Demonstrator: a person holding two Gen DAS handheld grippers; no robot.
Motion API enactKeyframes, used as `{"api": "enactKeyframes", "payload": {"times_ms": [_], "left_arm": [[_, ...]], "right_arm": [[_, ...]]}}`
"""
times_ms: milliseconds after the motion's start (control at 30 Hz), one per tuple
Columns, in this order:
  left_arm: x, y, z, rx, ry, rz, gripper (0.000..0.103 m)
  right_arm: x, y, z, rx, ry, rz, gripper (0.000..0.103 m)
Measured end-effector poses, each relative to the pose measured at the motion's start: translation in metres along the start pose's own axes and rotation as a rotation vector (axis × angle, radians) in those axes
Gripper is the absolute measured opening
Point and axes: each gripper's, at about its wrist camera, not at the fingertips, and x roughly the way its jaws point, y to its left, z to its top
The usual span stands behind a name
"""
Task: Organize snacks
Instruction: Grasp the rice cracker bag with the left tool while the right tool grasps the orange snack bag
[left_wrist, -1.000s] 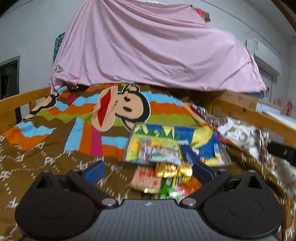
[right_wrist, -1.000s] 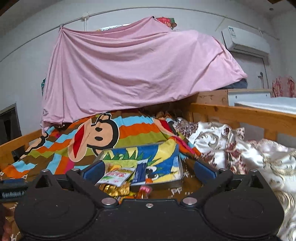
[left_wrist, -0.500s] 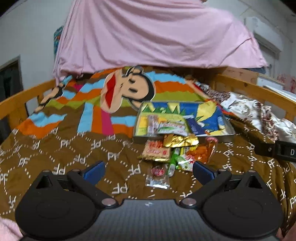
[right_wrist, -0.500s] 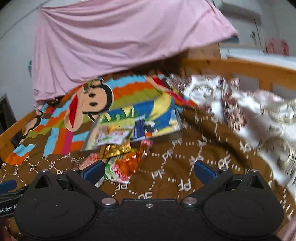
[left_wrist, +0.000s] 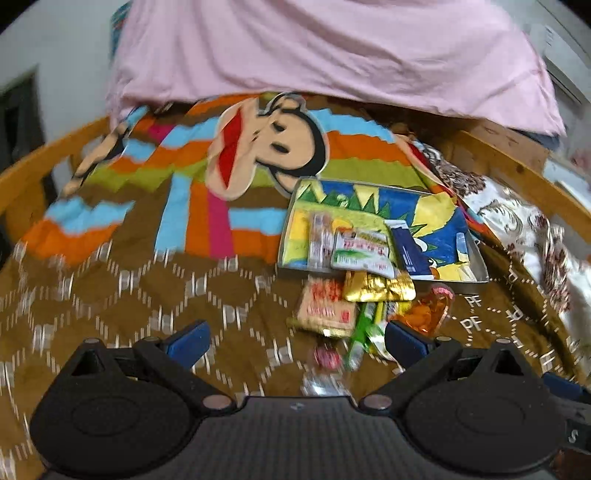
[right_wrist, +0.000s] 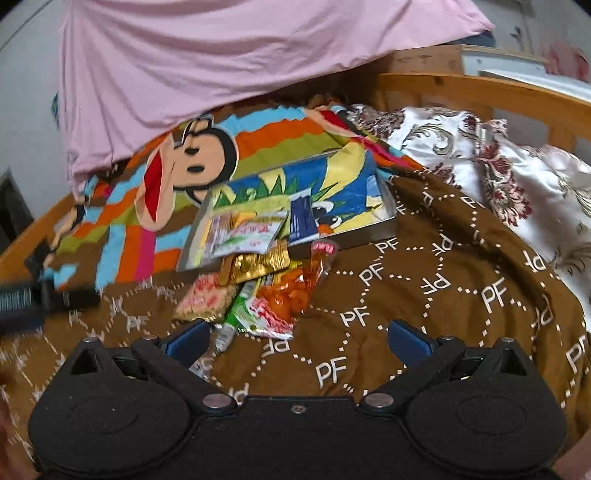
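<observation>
Left gripper (left_wrist: 297, 341) and right gripper (right_wrist: 299, 338): both spread wide, empty, angled down and forward, side by side.

Black hand-held gripper (left_wrist: 297, 341) with blue fingertips (left_wrist: 188, 341).

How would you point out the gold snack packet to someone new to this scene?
Find the colourful cartoon tray on the brown blanket. The gold packet lies against its near edge, topping the loose snack pile. It is the only shiny metallic gold wrapper there.
</observation>
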Motion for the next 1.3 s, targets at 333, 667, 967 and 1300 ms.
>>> {"api": "enactKeyframes", "payload": {"times_ms": [333, 667, 967, 1300], "left_arm": [[0.072, 0.001, -0.004, 0.132, 0.134, -0.106, 0.102], [0.137, 0.006, 0.006, 0.094, 0.161, -0.147, 0.102], [0.178, 0.013, 0.007, 0.017, 0.174, -0.197, 0.102], [0.213, 0.006, 0.006, -0.032, 0.197, -0.264, 0.102]], "right_arm": [[0.041, 0.009, -0.007, -0.126, 0.039, 0.001, 0.102], [0.090, 0.035, -0.008, -0.271, -0.054, -0.025, 0.102], [0.134, 0.037, -0.001, -0.158, -0.055, -0.052, 0.102], [0.159, 0.033, -0.003, -0.129, -0.012, -0.080, 0.102]]}}
